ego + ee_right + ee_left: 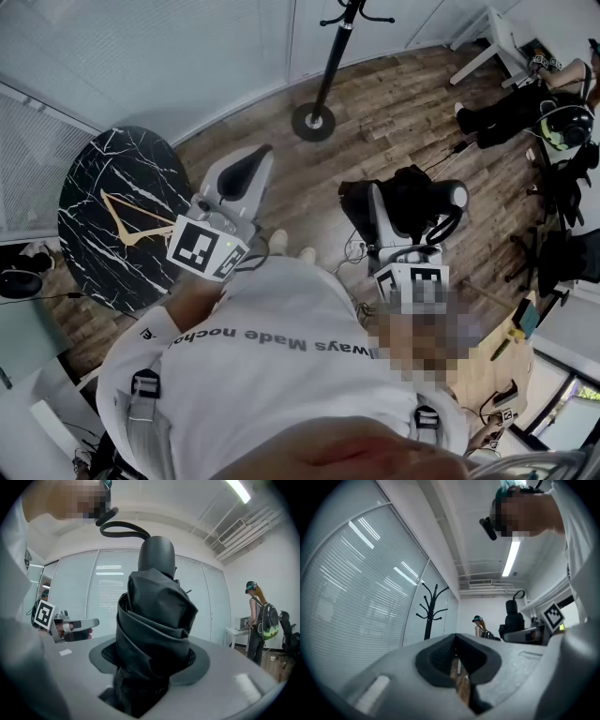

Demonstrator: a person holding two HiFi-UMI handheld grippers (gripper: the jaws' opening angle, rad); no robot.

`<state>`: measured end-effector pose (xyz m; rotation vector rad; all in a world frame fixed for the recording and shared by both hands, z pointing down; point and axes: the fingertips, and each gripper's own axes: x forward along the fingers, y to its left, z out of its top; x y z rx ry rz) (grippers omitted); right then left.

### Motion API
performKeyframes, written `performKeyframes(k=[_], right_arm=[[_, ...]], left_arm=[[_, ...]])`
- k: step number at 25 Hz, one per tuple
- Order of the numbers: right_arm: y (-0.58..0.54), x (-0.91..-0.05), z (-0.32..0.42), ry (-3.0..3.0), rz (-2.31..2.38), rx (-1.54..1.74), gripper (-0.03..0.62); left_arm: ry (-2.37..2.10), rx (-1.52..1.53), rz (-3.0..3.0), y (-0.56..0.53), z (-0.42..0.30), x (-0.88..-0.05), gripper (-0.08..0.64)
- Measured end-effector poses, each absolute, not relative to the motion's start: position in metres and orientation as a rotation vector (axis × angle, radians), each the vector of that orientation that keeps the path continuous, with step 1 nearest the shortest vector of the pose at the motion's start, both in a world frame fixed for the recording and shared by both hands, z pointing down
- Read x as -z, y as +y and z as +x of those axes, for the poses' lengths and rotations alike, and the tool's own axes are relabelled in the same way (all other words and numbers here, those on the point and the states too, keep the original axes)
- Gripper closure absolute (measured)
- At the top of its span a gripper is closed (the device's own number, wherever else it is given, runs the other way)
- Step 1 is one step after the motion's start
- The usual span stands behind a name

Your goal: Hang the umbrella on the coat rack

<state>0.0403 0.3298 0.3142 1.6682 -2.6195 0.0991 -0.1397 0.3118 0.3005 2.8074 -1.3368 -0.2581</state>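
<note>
Rack first: the coat rack (pixel 328 70) stands at the top centre of the head view, its round base on the wood floor (pixel 394 112), well apart from me. No view that takes in its hooks has anything hanging on them, so by my reckoning the hanging is all to come.

The umbrella (pixel 154 620) is folded and bundled, and it's in my right tool (pixel 412 208), jaws clamped on the black fabric, sitting at the centre right of the head view. So the pickup is done. What's left, as I judge it, is carrying it across to the rack and getting it onto a hook.

My left tool (pixel 457 656) is closed on nothing, just a sliver of floor showing below the pads. It sits left of centre in the head view.

Now the views. The head view gives me the rack's base and pole but cuts off most of the hooks; the left gripper view shows the branching hooks, left of centre against the blinds. Only the right gripper view shows the umbrella's rounded handle (pixel 157 552) rising towards the top of the frame, with the strap (pixel 123 528) looping above it at upper left, which is probably what goes over a hook.
</note>
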Motion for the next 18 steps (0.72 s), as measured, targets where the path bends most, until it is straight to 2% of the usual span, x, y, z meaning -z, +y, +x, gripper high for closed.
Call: performKeyframes(k=[18], right_arm=[[0.309,-0.324,0.004,-2.607,1.682,-0.153,0.336]], left_arm=[[-1.263,0.228,2.803,0.298,-0.176,-0.319,0.557]])
